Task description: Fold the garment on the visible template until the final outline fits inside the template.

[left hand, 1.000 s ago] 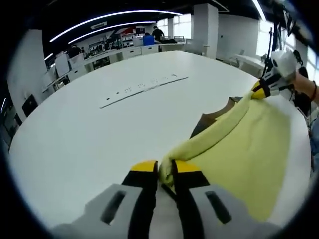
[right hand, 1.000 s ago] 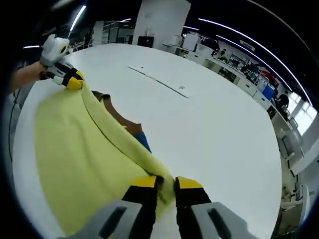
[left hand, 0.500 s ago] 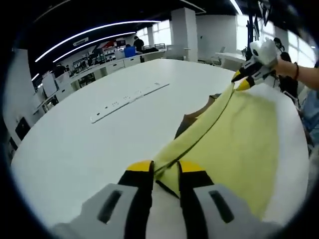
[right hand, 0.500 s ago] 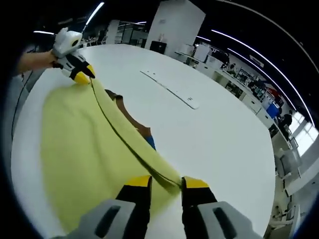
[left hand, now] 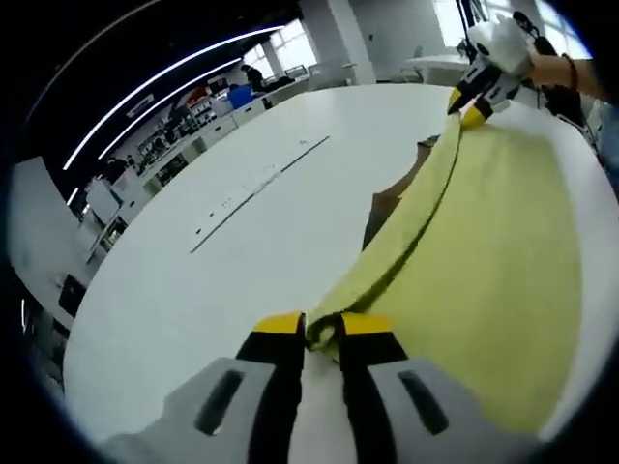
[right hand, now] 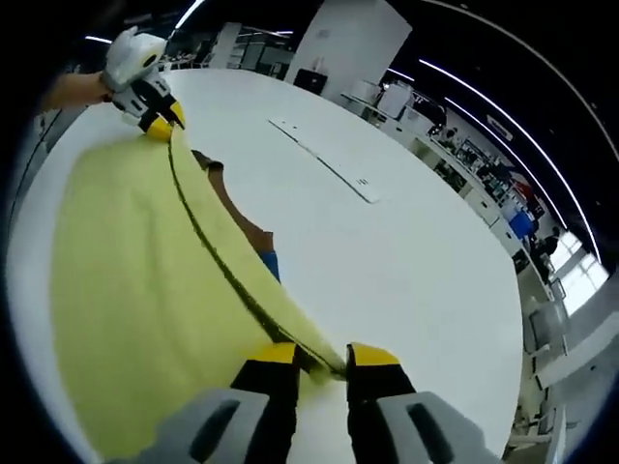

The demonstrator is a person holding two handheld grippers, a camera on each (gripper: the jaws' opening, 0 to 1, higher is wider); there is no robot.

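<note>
In the left gripper view the left gripper [left hand: 321, 331] has its yellow-tipped jaws pinched on a bunched corner of the yellow garment [left hand: 484, 280], the cloth squeezed right between them. Over in the right gripper view the right gripper [right hand: 311, 360] clamps the other corner of the same garment [right hand: 135, 280], a thin fold of cloth caught between its tips. Between the two grips runs a taut folded edge, and each gripper turns up at the far end of the other's view: the right one [left hand: 476, 92] at the upper right, the left one [right hand: 155, 108] at the upper left, each with a hand behind it. The garment spreads flat on one side of that edge, lying on the white table [left hand: 193, 290]. Just beyond the edge a brown sheet [right hand: 237, 217] peeks out from under the cloth, with a small blue bit [right hand: 271, 265] beside it. Farther out on the table lies a long white strip [right hand: 324, 161] with small marks, well apart from the garment. Past the table: desks, a white pillar [right hand: 340, 43], curved ceiling lights, bright windows.
</note>
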